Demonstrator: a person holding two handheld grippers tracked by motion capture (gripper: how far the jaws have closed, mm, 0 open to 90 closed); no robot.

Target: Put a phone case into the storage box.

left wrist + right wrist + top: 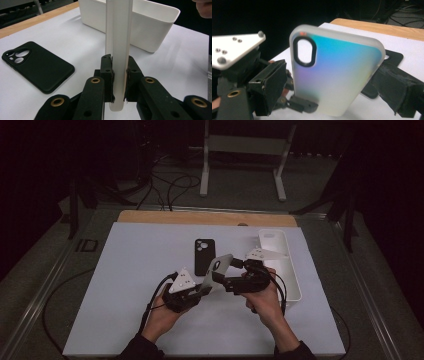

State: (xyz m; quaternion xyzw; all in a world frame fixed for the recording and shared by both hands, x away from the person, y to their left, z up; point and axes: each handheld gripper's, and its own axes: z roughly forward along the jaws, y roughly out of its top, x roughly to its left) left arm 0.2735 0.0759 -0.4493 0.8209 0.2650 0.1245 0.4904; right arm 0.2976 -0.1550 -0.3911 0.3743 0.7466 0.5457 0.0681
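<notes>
A frosted translucent phone case [219,266] is held up above the white mat, between the two grippers. My left gripper [202,289] is shut on its lower end; in the left gripper view the jaws of the left gripper [119,65] clamp the case [118,37] edge-on. In the right gripper view the case [342,82] shows an iridescent back and a black-rimmed camera cutout. My right gripper [334,72] stands open with its jaws either side of the case's width, the right pad [394,87] against its edge. A black phone case [204,256] lies flat on the mat.
A white rectangular bin [290,270] stands on the mat's right side, close behind the right hand. The white mat [130,285] covers a wooden table [150,216]. Cables and a metal stand lie on the floor beyond.
</notes>
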